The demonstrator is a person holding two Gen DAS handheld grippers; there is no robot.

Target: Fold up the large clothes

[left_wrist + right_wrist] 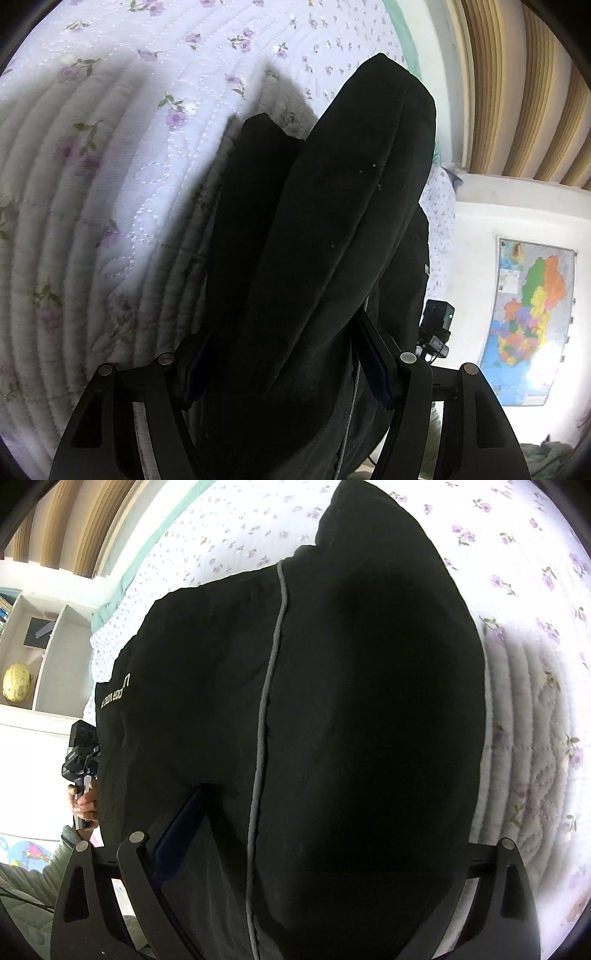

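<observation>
"Black padded garment with a thin grey piping line [325, 236], where is it from the left camera?"

"To its left lies the white quilted bedspread with small purple flowers [110, 155]. The garment rises from the middle, bunched in thick folds, and the left tongs [284, 358] are clamped on that bundle, with cloth filling the gap between both blue pads. Further right, a colourful map poster [532, 325] hangs on the white wall."

"And the right camera?"

"At the far left, a white shelf unit [55, 657] holds a yellow globe [16, 683]. Below it, a person's hand [85, 805] grips the handle of the left tongs. The garment then covers the middle, lying on the bedspread, with its piping running top to bottom. The right tongs [332, 819] stand spread wide. The inner face of the left blue pad [181, 830] is bare, and the cloth hides the other finger. Flowered quilt shows again at the right."
</observation>
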